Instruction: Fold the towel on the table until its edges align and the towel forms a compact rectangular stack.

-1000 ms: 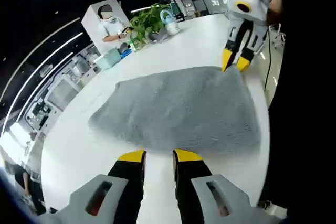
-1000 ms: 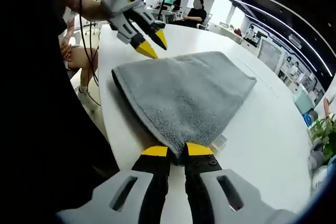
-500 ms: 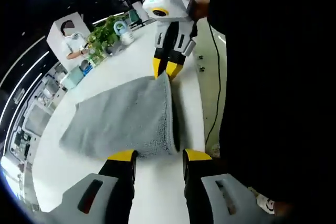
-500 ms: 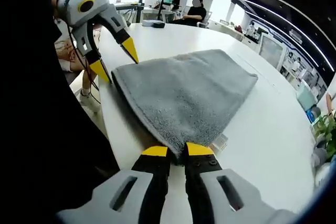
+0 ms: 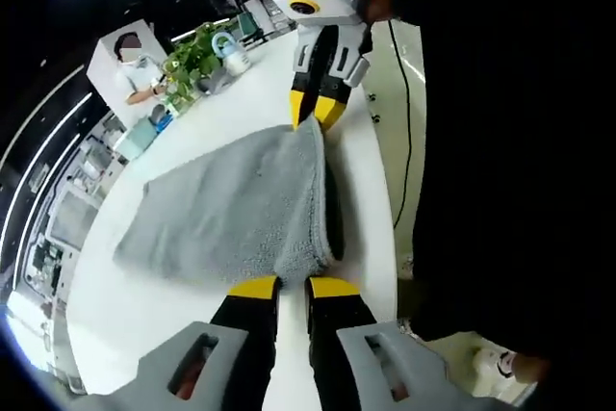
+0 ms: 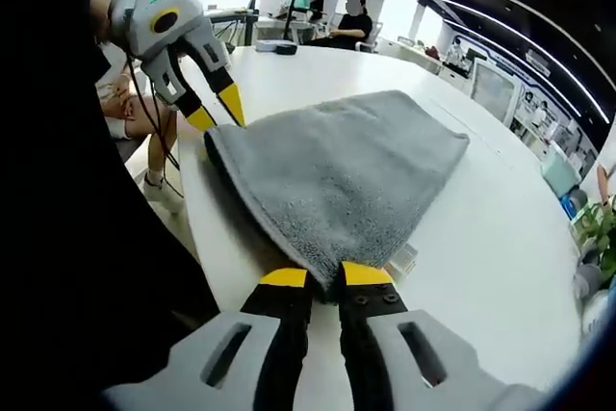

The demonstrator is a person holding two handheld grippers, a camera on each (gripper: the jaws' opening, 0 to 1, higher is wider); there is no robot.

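Left gripper view: right side blacked out by the person's dark clothing point(image 5: 500, 141), hiding the near edge of the surface point(image 5: 125, 286) there; far background small and blurred; potted plant point(image 5: 192, 57) and a seated person point(image 5: 135, 79) at the far rim discernible, smaller items beside them not identifiable. Grey towel point(image 5: 231, 209) lying folded on the white surface, folded edge running along the right side, layers below that edge lost in shadow. Left hand-held gripper point(image 5: 293, 287) at the towel's near corner, yellow tips narrowly spaced with the corner bunched between them; gripping that corner. Right hand-held gripper point(image 5: 318, 111) entering from above at the far corner, tips drawn together on the towel edge.

Right gripper view: left side blocked by dark clothing point(image 6: 58, 238); far end of the room distorted, seated person point(image 6: 351, 21) at the far rim barely resolved; small pale object point(image 6: 402, 262) just beside the towel's right edge on the surface point(image 6: 481, 257), partly covered, identity not determinable. Towel point(image 6: 337, 175) spreading away from the camera, near corner tapering down to the right hand-held gripper point(image 6: 325, 276); jaws nearly closed, clamped on that corner. Left hand-held gripper point(image 6: 217, 108) at the far left corner, tips touching the towel's edge; corner tucked between them.
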